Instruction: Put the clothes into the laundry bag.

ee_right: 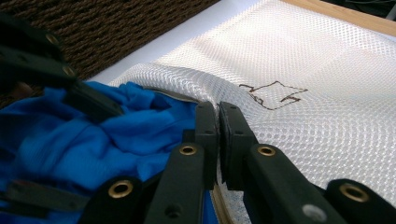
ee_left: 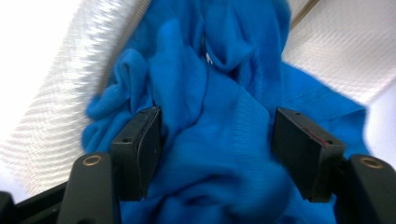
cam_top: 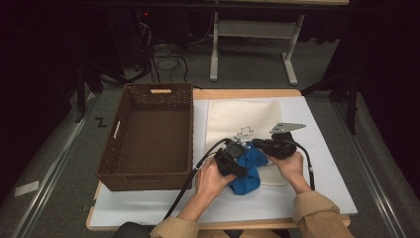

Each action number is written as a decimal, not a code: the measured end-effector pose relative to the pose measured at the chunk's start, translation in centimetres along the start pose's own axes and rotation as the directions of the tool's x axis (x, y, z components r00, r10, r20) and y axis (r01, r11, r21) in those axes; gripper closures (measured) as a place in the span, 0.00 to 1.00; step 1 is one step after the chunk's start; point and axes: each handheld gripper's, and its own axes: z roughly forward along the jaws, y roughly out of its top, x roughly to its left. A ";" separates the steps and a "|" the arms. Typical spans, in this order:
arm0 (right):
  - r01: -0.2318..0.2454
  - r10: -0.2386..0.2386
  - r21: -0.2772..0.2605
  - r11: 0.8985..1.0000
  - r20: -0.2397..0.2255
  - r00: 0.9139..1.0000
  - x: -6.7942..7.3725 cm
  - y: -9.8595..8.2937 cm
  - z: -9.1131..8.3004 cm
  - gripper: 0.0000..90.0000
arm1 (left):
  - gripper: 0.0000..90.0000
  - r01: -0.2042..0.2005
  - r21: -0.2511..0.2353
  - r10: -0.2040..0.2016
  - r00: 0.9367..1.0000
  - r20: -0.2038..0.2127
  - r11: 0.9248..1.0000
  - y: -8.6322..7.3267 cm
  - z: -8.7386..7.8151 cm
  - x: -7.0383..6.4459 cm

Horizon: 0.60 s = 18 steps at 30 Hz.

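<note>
The blue garment (cam_top: 249, 170) lies crumpled at the mouth of the white mesh laundry bag (cam_top: 242, 118) on the counter (cam_top: 322, 163). Soft, light and floppy, it is best pinched at a thick fold. The left hand-held gripper (ee_left: 217, 154) straddles it, jaws apart; the right hand-held gripper (ee_right: 218, 122) pinches the bag's rim shut.

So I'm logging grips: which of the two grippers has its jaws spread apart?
The left gripper: its jaws stand apart around the blue garment, while the right gripper is pinched shut on the white mesh bag.
</note>
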 end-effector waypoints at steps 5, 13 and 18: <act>-0.006 0.006 -0.001 1.000 -0.005 1.000 -0.1 0.0 0.0 0.98 | 0.63 -0.059 0.036 0.061 0.995 -0.077 0.998 0.2 1.4 -0.7; -0.014 0.014 -0.002 1.000 -0.008 1.000 -0.1 0.0 -0.1 0.98 | 0.85 -0.027 0.018 0.028 0.998 -0.053 0.999 0.7 0.8 0.2; -0.016 0.016 -0.028 0.999 -0.008 1.000 -0.1 0.2 -0.5 0.98 | 0.86 0.052 -0.066 -0.053 0.999 -0.003 0.996 1.8 -0.4 1.3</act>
